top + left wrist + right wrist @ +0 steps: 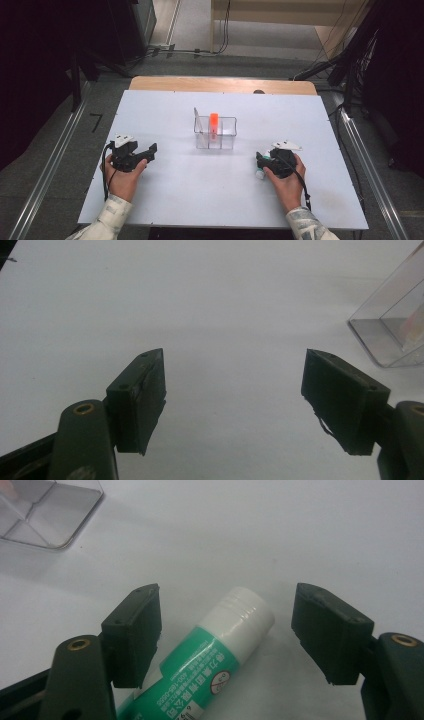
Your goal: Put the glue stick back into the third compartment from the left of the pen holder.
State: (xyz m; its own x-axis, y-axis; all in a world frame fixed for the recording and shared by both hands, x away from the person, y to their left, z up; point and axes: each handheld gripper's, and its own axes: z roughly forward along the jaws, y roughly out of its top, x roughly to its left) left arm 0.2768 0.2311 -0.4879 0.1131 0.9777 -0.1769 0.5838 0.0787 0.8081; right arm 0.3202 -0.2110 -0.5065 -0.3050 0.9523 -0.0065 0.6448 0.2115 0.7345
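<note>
A green and white glue stick point(215, 650) lies flat on the white table between the jaws of my right gripper point(227, 612), which stands open around it without touching. In the high view the right gripper point(261, 161) is at the right front, with the glue stick's point(260, 174) white cap showing under it. My left gripper point(151, 150) rests at the left front, open with nothing between its jaws point(235, 377). A clear plastic box point(215, 133) stands mid-table with an orange upright object point(214, 124) inside it.
The white table point(200, 195) has bare surface on all sides of the box. Its wooden far edge point(220, 84) meets a floor with cables and dark stands. A corner of the clear box point(395, 335) lies to the right in the left gripper view.
</note>
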